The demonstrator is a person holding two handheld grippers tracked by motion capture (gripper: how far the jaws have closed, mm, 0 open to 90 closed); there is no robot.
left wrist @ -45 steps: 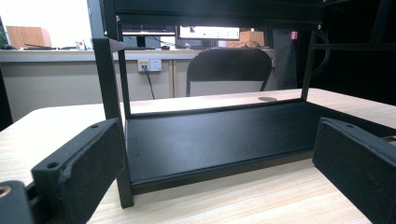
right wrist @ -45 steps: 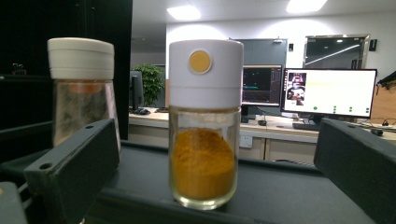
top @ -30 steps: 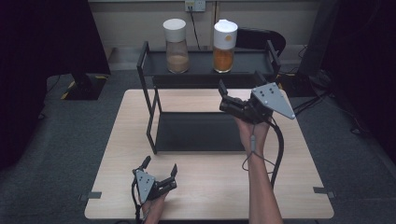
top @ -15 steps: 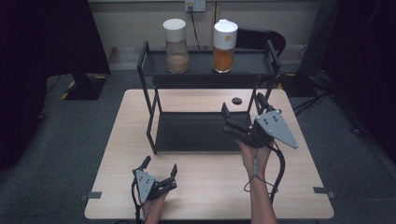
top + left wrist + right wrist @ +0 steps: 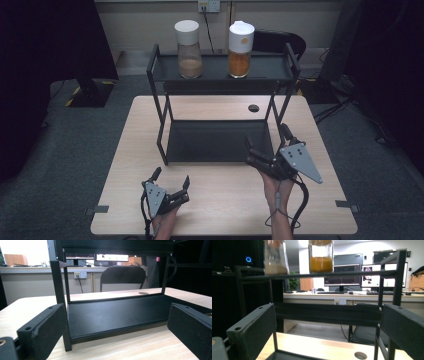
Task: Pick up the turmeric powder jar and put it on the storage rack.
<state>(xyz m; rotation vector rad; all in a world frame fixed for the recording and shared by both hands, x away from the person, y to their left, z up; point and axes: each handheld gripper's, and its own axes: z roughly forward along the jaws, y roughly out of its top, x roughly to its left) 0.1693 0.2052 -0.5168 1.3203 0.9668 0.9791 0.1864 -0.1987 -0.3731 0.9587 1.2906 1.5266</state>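
Orange-filled jar [image 5: 240,49] on the rack's top shelf [image 5: 220,75], beside the brown-filled jar [image 5: 188,49]. Our right gripper [image 5: 266,143] and left gripper [image 5: 171,179] gape wide, empty, low near the table [image 5: 220,205]. Placing looks finished; next, likely rest.

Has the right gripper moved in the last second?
Yes. The right gripper has drawn back from the rack's upper shelf toward the table's near edge, jaws open and empty.

Rack [image 5: 162,107]: matt black metal
Table [image 5: 220,210]: pale wood-grain, smooth
Jars [image 5: 189,49]: clear glossy, white plastic-looking lids
Gripper pads [image 5: 43,330]: matt black
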